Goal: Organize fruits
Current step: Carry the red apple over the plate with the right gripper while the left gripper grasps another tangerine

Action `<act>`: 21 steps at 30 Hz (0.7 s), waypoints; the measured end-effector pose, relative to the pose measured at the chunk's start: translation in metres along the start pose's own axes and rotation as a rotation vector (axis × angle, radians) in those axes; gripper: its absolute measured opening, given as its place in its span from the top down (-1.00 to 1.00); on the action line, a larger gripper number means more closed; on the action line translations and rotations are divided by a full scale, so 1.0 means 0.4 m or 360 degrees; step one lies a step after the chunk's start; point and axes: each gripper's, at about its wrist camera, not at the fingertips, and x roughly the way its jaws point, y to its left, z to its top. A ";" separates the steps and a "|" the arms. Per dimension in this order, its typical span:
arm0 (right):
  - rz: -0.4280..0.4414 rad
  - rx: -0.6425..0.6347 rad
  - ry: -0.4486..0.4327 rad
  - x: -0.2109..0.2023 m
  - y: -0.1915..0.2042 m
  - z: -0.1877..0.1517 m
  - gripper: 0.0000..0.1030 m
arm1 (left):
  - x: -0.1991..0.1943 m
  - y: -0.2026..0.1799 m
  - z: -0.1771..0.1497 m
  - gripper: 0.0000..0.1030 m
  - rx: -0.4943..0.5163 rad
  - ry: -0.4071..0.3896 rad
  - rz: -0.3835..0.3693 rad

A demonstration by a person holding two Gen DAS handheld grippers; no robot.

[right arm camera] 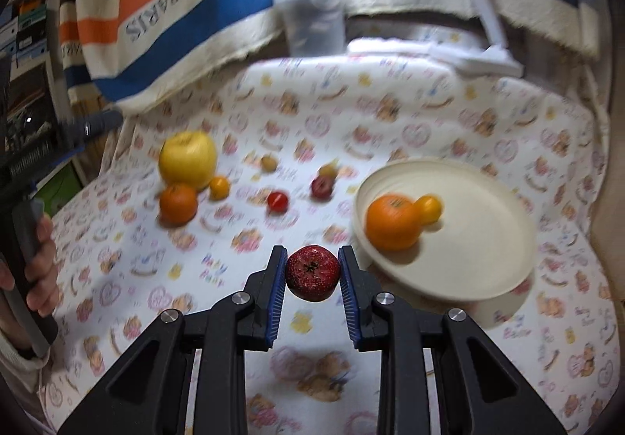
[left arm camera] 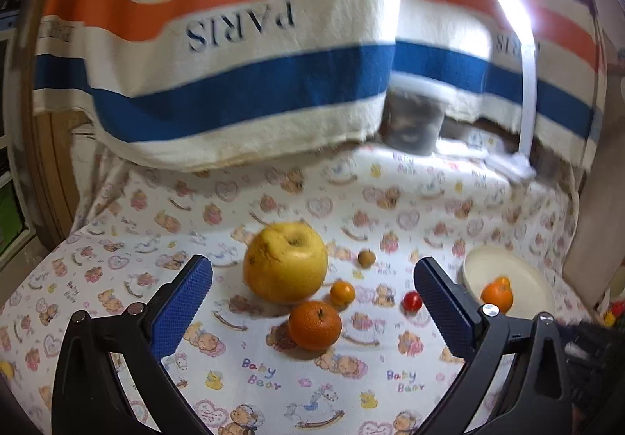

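Right gripper (right arm camera: 312,272) clamped small red fruit (right arm camera: 312,272) across middle; judged light, firm, bruisable. Left gripper (left arm camera: 312,274) gaped wide, empty.

left tongs (left arm camera: 312,302): spread wide, holding nothing | right tongs (right arm camera: 312,272): clamped on something

Whole table is covered with a white "Baby Bear" cloth (left arm camera: 273,376) printed with teddy bears, hearts and rocking horses. Behind it hangs a big cream striped towel (left arm camera: 234,56) with brown, orange and blue bands and "PARIS" printed on it upside down, and a lidded clear plastic tub (right arm camera: 312,18) sits at the back edge right in front of it. A white LED desk lamp (left arm camera: 504,5) is lit at the back right, plus there's a wooden frame (left arm camera: 47,169) at the far left.
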 end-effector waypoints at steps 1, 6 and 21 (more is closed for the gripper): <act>-0.0032 0.0004 -0.0022 -0.004 -0.007 0.003 0.46 | 0.011 0.005 0.000 -0.99 -0.0003 0.0026 0.0005; -0.0181 0.0035 -0.0119 -0.005 -0.053 0.019 0.46 | 0.104 0.003 -0.017 -0.99 0.0068 0.0298 -0.0105; -0.0341 0.0148 -0.0263 -0.038 -0.127 0.043 0.46 | 0.222 -0.015 -0.085 -0.62 0.0235 0.0546 -0.0061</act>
